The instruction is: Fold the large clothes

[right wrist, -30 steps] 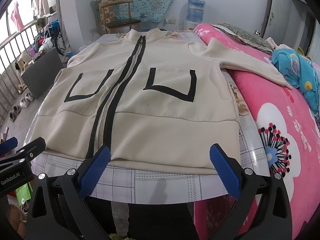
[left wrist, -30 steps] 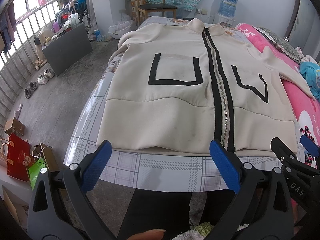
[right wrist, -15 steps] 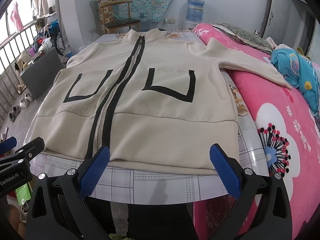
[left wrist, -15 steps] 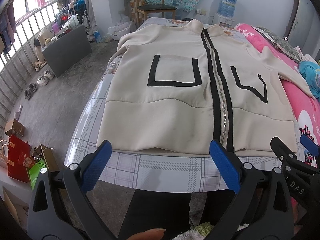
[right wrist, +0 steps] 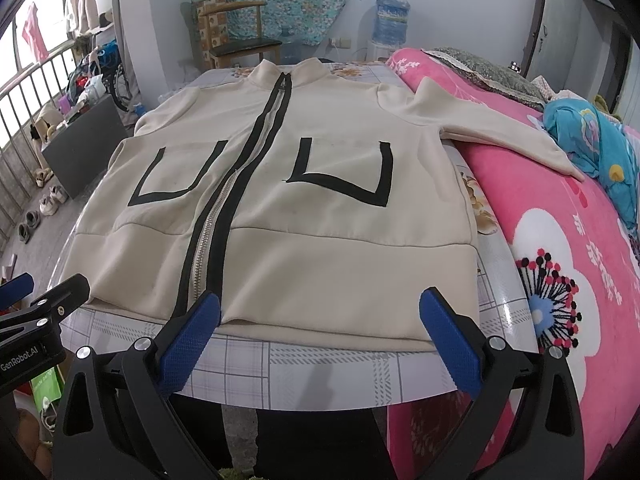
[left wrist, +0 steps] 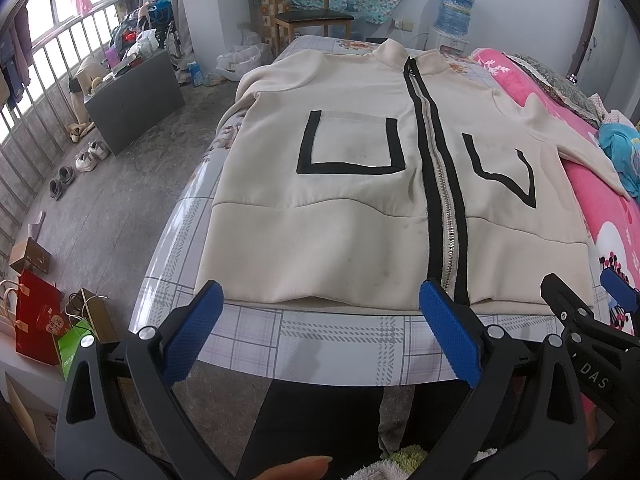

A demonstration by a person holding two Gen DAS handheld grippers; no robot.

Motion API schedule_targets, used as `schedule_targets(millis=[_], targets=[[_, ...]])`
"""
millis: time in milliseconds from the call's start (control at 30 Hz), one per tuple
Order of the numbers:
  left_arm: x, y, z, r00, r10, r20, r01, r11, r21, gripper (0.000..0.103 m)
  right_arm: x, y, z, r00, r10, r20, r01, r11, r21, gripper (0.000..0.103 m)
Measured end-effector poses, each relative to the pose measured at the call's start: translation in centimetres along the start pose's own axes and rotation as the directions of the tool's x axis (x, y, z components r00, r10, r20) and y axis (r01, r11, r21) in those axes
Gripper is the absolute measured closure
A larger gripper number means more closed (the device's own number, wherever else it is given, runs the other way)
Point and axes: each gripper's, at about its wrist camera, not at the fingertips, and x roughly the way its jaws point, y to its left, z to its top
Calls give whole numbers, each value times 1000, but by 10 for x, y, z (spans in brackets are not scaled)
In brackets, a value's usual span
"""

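A cream zip-up jacket (left wrist: 352, 216) with black trim and two black-outlined pockets lies flat, front up, on a checked table (left wrist: 340, 344); it also shows in the right wrist view (right wrist: 320, 240). Its hem faces me. One sleeve (right wrist: 500, 132) stretches right onto the pink bedding. The other sleeve hangs off the far left edge. My left gripper (left wrist: 320, 320) is open and empty, just short of the hem left of the zipper. My right gripper (right wrist: 320, 324) is open and empty, just short of the hem right of the zipper.
A pink floral bed (right wrist: 580, 280) with a blue garment (right wrist: 592, 148) adjoins the table on the right. A wooden chair (left wrist: 312, 20) and water bottle (left wrist: 454, 8) stand beyond. On the left floor are a grey box (left wrist: 132, 100), shoes (left wrist: 86, 160) and gift bags (left wrist: 40, 316).
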Motion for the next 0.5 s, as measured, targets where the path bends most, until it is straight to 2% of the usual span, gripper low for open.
schedule_targets(millis=[500], targets=[[-1, 0, 0, 1000, -3, -1, 3, 1000, 0, 8, 0, 0, 0, 1000, -2, -1, 2, 1000, 1, 5]])
